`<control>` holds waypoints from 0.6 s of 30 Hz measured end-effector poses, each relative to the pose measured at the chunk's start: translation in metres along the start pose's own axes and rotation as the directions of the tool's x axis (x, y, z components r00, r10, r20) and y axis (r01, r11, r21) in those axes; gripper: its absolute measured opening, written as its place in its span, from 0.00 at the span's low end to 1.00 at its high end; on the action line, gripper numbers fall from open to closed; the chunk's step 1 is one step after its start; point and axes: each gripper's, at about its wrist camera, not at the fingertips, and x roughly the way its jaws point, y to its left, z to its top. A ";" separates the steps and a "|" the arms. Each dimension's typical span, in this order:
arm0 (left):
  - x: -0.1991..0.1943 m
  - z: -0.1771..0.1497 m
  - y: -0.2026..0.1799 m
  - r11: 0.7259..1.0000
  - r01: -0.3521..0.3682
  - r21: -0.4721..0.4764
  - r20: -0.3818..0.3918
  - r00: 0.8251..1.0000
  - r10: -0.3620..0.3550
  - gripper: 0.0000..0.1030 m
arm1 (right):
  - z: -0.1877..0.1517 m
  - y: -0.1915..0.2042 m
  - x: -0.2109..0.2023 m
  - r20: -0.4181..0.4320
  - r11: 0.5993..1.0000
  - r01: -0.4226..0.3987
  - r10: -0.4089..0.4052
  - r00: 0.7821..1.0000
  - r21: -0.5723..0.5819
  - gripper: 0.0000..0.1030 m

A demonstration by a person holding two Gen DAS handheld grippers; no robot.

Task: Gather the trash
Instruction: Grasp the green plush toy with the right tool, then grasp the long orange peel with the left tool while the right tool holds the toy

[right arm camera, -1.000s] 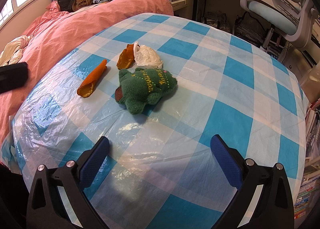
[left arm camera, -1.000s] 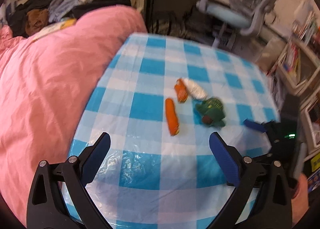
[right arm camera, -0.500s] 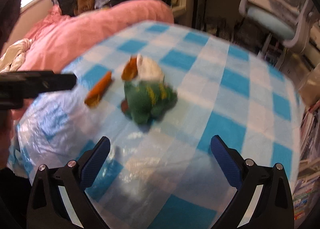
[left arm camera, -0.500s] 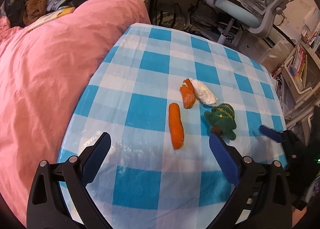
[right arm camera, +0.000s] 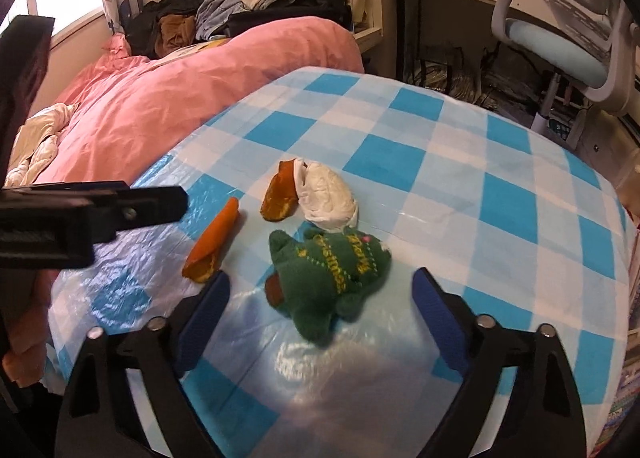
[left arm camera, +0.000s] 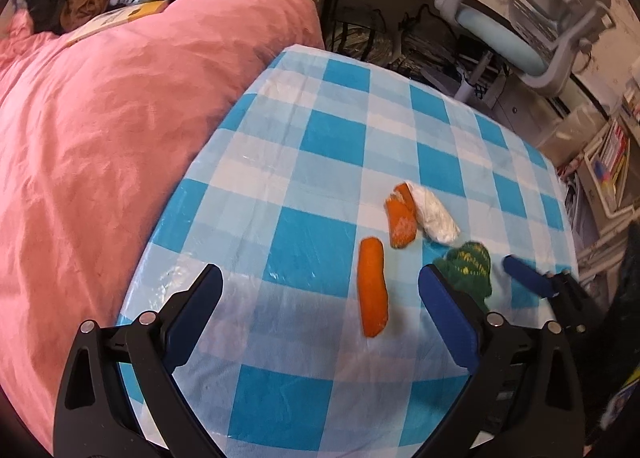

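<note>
Trash: four small things grouped on the table, toward its right half in the left wrist view
Long peel (left arm camera: 373, 286): orange, lying by itself at 9 o'clock of the green toy, apart from the rest; in the right wrist view its near end sits just beyond the right tool's left finger
Short peel (left arm camera: 401, 221): orange, at 12 o'clock of the long peel, touching the white wad
White wad (right arm camera: 328, 197): crumpled, at 12 o'clock of the green toy and touching it
Green toy (right arm camera: 328, 270): knitted, yellow lettering, brown patch at its near left end; lies flat, between the right tool's two fingers but nearer their tips than their base
Right tool (right arm camera: 320, 294): released, nothing gripped; jaws have just been closing somewhat, with the toy between them and neither pad on it
Left tool (left arm camera: 320, 298): released, jaws wide, nothing gripped; the long peel lies between its fingers, closer to the right one, untouched
Table (left arm camera: 328, 137): covered by a blue and white checked plastic cloth, shiny and wrinkled near the close edge
Bed (left arm camera: 100, 137): pink duvet, at 9 o'clock of the table, pressed against it
Clothes (right arm camera: 240, 13): dark and pale heap at the far end of the bed
Chair (left arm camera: 532, 17): grey and pale blue, at 1 o'clock beyond the table
</note>
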 end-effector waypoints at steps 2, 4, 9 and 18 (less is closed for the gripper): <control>0.002 0.002 0.002 1.000 0.001 -0.011 -0.003 1.000 -0.001 0.93 | 0.000 -0.003 0.007 -0.024 1.000 -0.005 0.005 1.000 0.018 0.77; 0.007 0.002 0.000 1.000 -0.001 -0.004 -0.016 1.000 0.001 0.93 | 0.001 -0.004 0.010 -0.028 1.000 0.001 -0.001 1.000 0.022 0.74; 0.020 -0.002 -0.015 0.997 -0.030 0.065 -0.032 0.999 0.032 0.89 | -0.001 -0.005 0.007 -0.042 1.000 -0.012 0.012 0.999 -0.009 0.56; 0.037 -0.009 -0.032 0.982 -0.069 0.174 -0.031 0.997 0.075 0.47 | -0.006 -0.013 -0.016 -0.005 0.998 -0.050 0.050 0.999 -0.047 0.52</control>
